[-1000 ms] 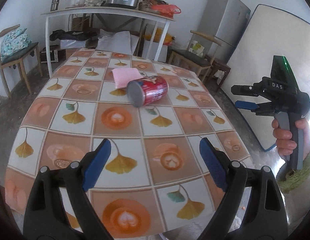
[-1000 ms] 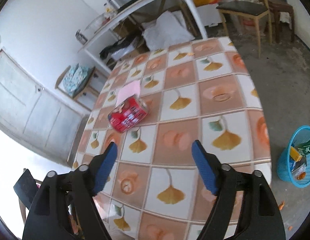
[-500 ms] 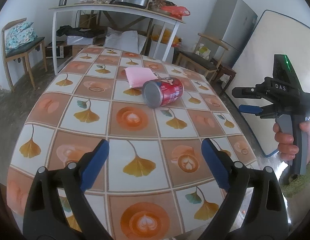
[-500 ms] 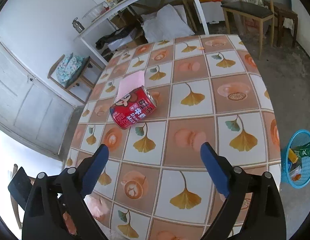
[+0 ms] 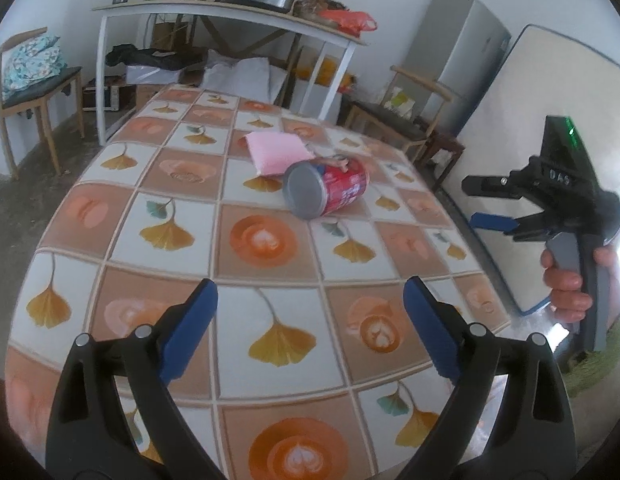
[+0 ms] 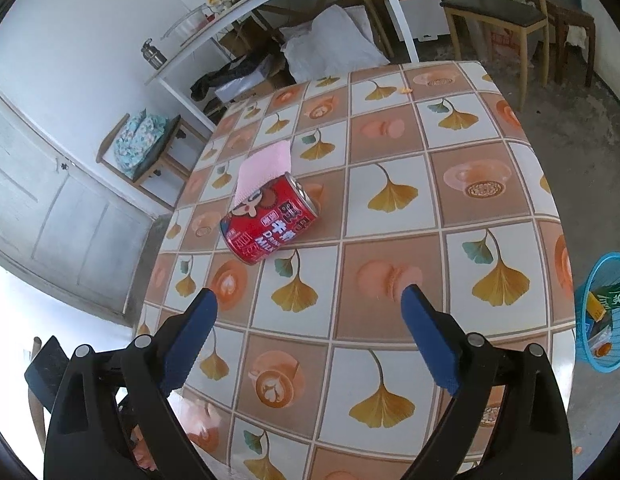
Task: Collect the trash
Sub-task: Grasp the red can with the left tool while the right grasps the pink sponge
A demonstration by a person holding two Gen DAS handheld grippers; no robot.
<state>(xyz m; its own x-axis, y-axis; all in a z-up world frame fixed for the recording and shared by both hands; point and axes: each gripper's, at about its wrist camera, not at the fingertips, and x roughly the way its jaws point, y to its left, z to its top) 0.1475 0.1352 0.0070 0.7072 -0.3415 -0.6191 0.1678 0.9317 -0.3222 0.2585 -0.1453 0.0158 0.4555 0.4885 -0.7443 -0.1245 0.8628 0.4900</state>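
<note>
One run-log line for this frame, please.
phase: approach | left gripper: open | right gripper: open | red metal can: on its side, ungrasped | pink napkin: behind can
</note>
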